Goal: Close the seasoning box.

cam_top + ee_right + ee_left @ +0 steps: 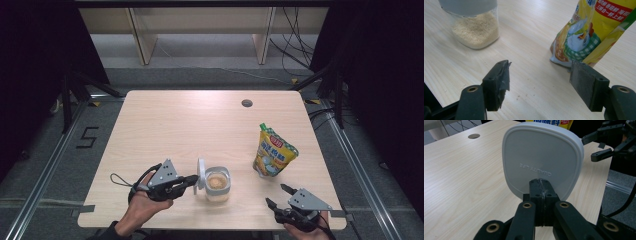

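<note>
A clear jar (pixel 218 184) half full of pale grains (pixel 476 30) stands near the table's front edge with its top uncovered. My left gripper (pixel 192 180) is shut on the rim of the jar's white lid (pixel 201 173), which it holds on edge just left of the jar. The same lid (pixel 543 157) faces the camera in the left gripper view, pinched at its lower edge by my left gripper (pixel 541 185). Right of the jar stands a yellow spouted pouch (pixel 273 152). My right gripper (pixel 278 195) is open in front of the pouch (pixel 594 30), with nothing between its fingers.
The wooden table (pixel 170 120) has a round cable hole (pixel 246 103) at the back right. Beyond the table stand wooden shelf legs (pixel 142 40) and loose cables (pixel 295 45) on the grey floor.
</note>
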A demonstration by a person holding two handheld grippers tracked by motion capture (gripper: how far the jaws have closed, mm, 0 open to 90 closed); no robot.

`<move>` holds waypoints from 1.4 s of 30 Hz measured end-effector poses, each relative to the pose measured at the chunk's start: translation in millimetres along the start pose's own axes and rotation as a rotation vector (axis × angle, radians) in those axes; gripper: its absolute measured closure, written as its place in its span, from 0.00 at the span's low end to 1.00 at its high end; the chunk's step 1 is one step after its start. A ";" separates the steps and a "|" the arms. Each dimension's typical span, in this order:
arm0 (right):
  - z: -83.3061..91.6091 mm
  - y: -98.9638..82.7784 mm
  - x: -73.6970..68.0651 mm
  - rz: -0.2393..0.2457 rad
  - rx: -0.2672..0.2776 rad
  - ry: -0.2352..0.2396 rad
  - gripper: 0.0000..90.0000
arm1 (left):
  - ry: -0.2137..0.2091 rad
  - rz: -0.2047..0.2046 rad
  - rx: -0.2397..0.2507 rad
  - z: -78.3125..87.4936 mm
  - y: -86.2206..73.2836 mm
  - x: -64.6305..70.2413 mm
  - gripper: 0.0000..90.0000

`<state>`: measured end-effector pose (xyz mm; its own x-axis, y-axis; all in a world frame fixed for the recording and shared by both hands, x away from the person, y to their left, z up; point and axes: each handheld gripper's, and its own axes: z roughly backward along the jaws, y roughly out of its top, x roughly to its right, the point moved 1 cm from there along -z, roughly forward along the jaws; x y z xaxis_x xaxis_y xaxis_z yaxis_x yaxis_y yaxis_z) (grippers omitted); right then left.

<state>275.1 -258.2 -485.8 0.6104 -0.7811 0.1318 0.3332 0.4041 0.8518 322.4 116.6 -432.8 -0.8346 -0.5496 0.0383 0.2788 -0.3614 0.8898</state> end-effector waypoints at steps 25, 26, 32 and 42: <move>-0.2 -0.1 -2.3 -0.002 -0.006 0.006 0.37 | -0.045 0.003 -0.010 -3.8 7.3 8.2 0.99; -0.4 -0.2 -2.3 -0.001 -0.007 0.006 0.37 | -0.043 -0.024 -0.012 -0.7 7.1 6.1 0.99; -1.2 0.5 -1.8 0.022 -0.002 0.008 0.37 | -0.020 0.022 -0.006 14.4 -6.0 -0.9 0.98; -1.8 0.2 -1.6 0.017 -0.007 0.012 0.37 | -0.050 0.042 -0.006 25.1 -29.9 -6.8 0.88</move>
<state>275.4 -256.0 -486.8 0.6246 -0.7684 0.1398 0.3281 0.4206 0.8458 307.9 150.1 -448.3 -0.8447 -0.5260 0.0987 0.3170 -0.3431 0.8842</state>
